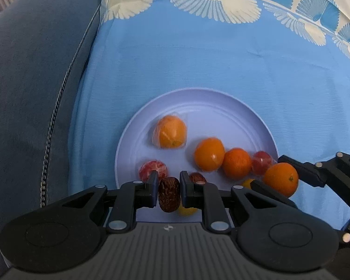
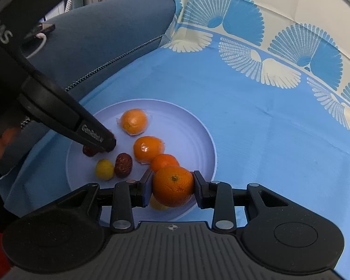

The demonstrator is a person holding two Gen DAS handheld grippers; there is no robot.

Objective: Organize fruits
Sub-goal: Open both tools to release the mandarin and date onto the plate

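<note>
A pale plate (image 1: pixel 221 107) (image 2: pixel 193 126) on the blue cloth holds several fruits: wrapped oranges (image 1: pixel 171 131) (image 2: pixel 134 121), a bare orange (image 1: pixel 236 163), wrapped red fruits (image 1: pixel 152 170), a red date (image 2: pixel 123 164) and a small yellow fruit (image 2: pixel 104 169). My left gripper (image 1: pixel 169 190) is shut on a wrinkled red date (image 1: pixel 169 194) over the plate's near edge. My right gripper (image 2: pixel 172 186) is shut on an orange (image 2: pixel 172 185) (image 1: pixel 281 178) above the plate's right rim.
A blue-grey sofa cushion (image 1: pixel 35 81) with a zipper lies left of the cloth. The cloth's patterned border (image 1: pixel 221 2) runs along the far side. A phone with a cable (image 2: pixel 43 29) rests on the cushion.
</note>
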